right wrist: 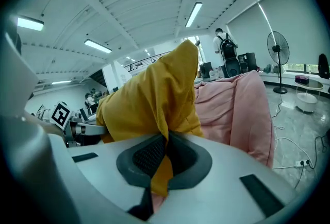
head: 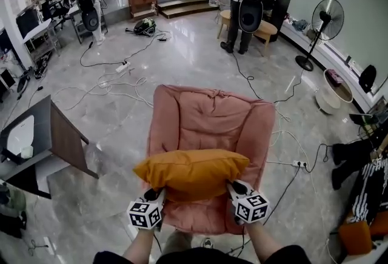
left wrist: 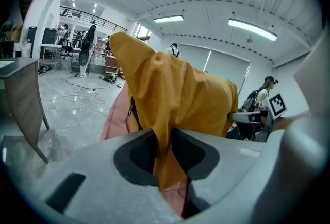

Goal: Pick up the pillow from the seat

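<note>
Pillow [head: 191,173], plump mustard fabric, pinched corners, padded pink seat [head: 212,117]

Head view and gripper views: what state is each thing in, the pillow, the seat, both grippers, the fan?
pillow: pinched at both near corners, over the seat's front.
seat: standing on the floor, its back bare.
left gripper: shut on the pillow's fabric.
right gripper: shut on the pillow's fabric.
fan: upright; spinning or not, cannot tell.

Pale grey left claw [head: 159,193] and right claw [head: 234,187] bear black-and-white marker cubes [head: 145,214].
</note>
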Demonstrator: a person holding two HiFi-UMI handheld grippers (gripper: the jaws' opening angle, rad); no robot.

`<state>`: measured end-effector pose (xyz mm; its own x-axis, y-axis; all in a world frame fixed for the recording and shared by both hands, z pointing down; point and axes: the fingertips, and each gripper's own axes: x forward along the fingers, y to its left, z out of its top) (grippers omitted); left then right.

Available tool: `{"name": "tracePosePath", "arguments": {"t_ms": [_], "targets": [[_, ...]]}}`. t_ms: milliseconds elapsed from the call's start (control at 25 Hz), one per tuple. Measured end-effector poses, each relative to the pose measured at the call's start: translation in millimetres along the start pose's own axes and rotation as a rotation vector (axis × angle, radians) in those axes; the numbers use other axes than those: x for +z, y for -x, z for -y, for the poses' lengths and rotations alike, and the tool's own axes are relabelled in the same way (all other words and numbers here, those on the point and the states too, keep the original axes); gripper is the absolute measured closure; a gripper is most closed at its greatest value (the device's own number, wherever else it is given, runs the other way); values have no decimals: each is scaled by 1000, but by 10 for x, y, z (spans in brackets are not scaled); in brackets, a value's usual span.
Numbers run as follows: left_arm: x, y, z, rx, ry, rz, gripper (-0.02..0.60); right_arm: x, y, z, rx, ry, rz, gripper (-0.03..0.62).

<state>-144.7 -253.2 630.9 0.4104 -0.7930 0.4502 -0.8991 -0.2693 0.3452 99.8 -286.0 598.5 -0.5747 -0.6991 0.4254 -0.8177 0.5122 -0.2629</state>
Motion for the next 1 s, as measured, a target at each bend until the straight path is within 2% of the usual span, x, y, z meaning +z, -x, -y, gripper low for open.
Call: {"name": "tracePosePath", "arguments": {"t_ms": [320,800,1000], "targets": [[41,374,287,3,-45,65,502,50,391,-133,15,5,65,583],[395,993,634,8,-103,219,506,417,882,-433,67,24,182,583],[470,1166,822,8,-123,258,508,478,1112,-472,87,33,206,583]]}}
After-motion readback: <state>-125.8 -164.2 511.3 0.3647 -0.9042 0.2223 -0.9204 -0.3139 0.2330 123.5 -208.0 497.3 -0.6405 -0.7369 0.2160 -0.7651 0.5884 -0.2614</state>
